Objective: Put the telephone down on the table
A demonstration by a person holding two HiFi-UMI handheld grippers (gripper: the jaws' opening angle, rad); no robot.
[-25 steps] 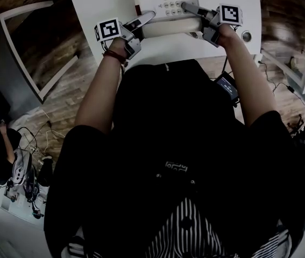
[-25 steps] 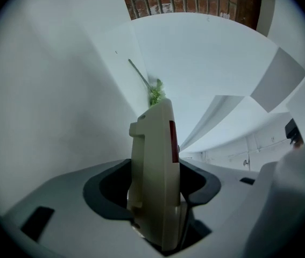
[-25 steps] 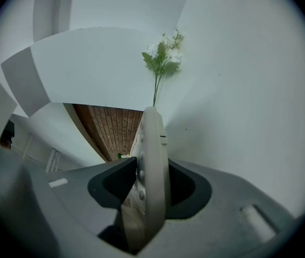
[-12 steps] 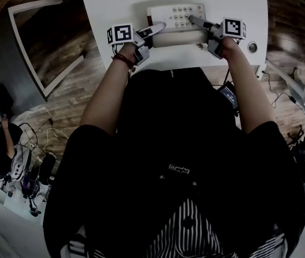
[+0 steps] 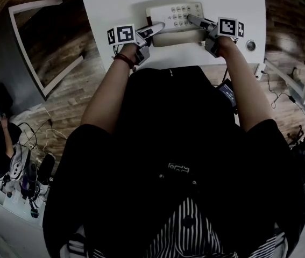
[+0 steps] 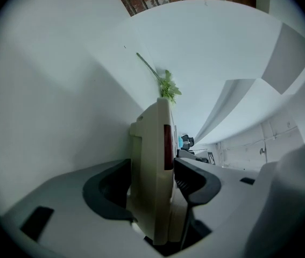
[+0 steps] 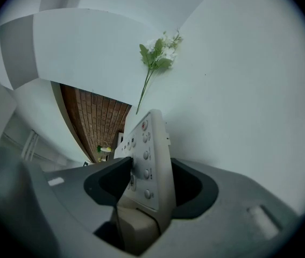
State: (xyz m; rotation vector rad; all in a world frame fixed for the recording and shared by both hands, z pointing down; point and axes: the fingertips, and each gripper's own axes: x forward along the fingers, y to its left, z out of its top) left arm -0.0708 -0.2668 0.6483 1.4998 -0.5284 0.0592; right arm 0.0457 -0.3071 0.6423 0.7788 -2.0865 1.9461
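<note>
Head view: your boxy cream telephone lies on the smooth white table, left gripper and right gripper at its ends. Left gripper view, dark curved jaws clamp its slab edge; right gripper view, jaws have just been opening, loose around the keypad end.

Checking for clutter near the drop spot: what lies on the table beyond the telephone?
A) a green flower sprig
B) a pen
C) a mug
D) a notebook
A: a green flower sprig lies on the white table past the telephone, as both gripper views show.
</note>
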